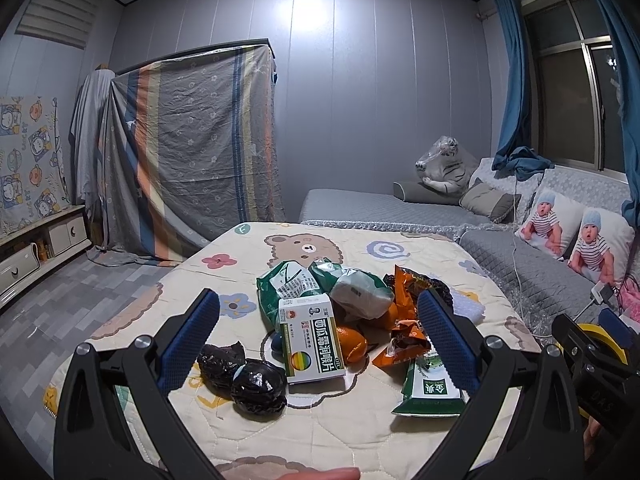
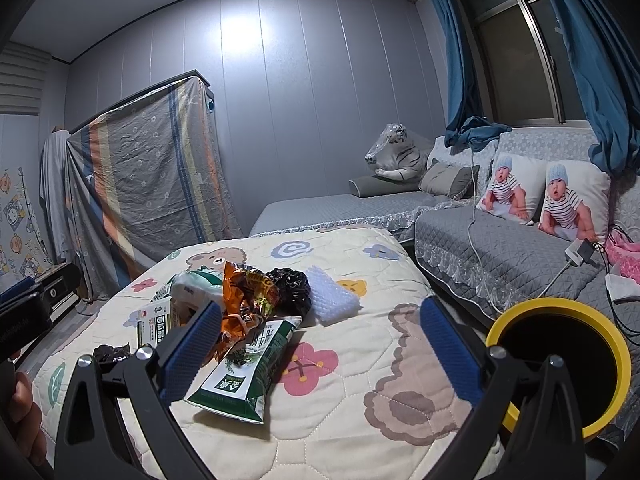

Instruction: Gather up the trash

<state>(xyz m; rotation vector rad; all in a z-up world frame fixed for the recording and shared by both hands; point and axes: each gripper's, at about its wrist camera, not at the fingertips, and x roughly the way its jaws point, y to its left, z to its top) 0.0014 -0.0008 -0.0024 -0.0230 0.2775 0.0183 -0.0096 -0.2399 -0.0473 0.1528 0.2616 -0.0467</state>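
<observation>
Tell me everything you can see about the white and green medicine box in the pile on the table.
The medicine box is a flat rectangular carton, cardboard by its look, white with a green band of large Chinese characters, a small red round logo and a rainbow-striped circle. It looks closed and undented. It lies tilted at the pile's near side, its far end propped on the green packets, its near end on the quilted cover. An orange fruit sits against its right side, and the black crumpled bag lies close at its left. Neither tool touches it.

Dim — wall glare, fisheye-warped edges.
</observation>
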